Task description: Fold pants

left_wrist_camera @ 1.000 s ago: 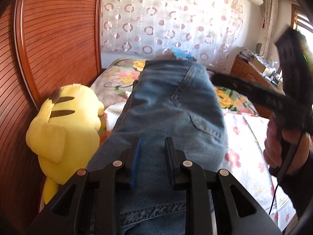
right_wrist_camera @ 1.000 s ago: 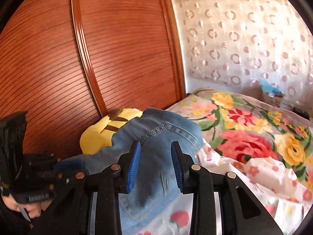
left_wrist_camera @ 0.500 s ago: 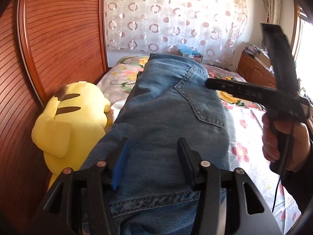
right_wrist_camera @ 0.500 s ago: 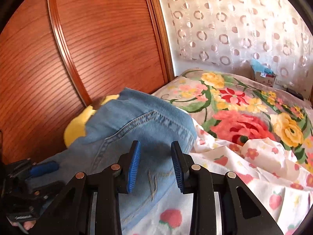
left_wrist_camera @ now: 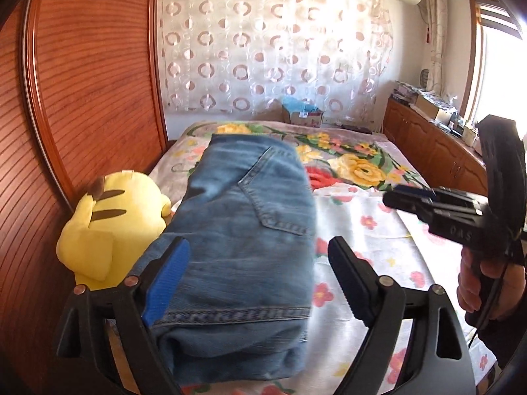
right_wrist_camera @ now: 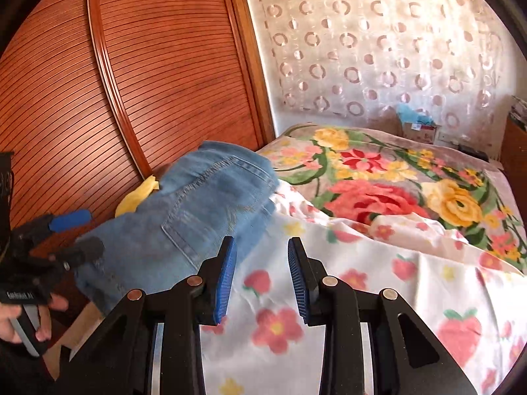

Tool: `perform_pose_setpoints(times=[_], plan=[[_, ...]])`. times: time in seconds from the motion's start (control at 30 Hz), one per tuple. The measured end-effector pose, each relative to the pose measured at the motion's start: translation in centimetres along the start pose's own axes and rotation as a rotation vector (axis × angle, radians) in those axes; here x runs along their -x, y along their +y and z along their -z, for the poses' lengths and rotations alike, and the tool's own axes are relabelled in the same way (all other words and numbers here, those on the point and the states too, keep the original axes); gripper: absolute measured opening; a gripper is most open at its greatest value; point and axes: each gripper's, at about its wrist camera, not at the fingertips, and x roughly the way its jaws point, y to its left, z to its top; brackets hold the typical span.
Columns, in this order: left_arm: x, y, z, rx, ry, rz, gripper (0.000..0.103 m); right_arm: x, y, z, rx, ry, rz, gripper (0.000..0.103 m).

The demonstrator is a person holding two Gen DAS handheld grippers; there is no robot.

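Observation:
Folded blue jeans [left_wrist_camera: 243,230] lie in a compact stack on the bed's left side, back pocket up. They also show in the right wrist view [right_wrist_camera: 184,217]. My left gripper [left_wrist_camera: 260,260] is wide open and empty, its fingers spread on either side of the stack's near end. My right gripper [right_wrist_camera: 262,263] is open and empty, over the floral sheet [right_wrist_camera: 346,279] to the right of the jeans. It also shows at the right of the left wrist view [left_wrist_camera: 405,197].
A yellow plush toy [left_wrist_camera: 108,227] sits against the jeans' left side, beside the wooden slatted wall [left_wrist_camera: 82,98]. A flowered blanket [right_wrist_camera: 395,181] covers the far bed. A cardboard box [left_wrist_camera: 301,115] stands at the bed's far end, wooden cabinets [left_wrist_camera: 428,144] on the right.
My left gripper opened wide and let go of the jeans, which now rest on the bed. My right gripper moved away to the right, off the jeans.

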Motion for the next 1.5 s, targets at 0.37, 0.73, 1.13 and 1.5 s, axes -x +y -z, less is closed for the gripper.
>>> perform_pose_setpoints(times=[0.37, 0.73, 1.13, 1.5], plan=[[2.9, -8.2, -0.1, -0.089, -0.053, 0.101, 0.087, 11.7, -1.7, 4.0, -0.009, -0.067, 0.098, 0.041], [4.6, -15.1, 1.2, -0.107, -0.067, 0.098, 0.087, 22.6, -1.7, 8.3, -0.019, -0.097, 0.239, 0.049], [10.4, -19.2, 3.6, -0.142, -0.124, 0.135, 0.087, 31.7, 2.3, 12.9, -0.108, -0.192, 0.33, 0.05], [15.1, -19.5, 3.9, -0.108, -0.168, 0.127, 0.087, 36.7, 5.2, 14.9, -0.131, -0.262, 0.403, 0.05]])
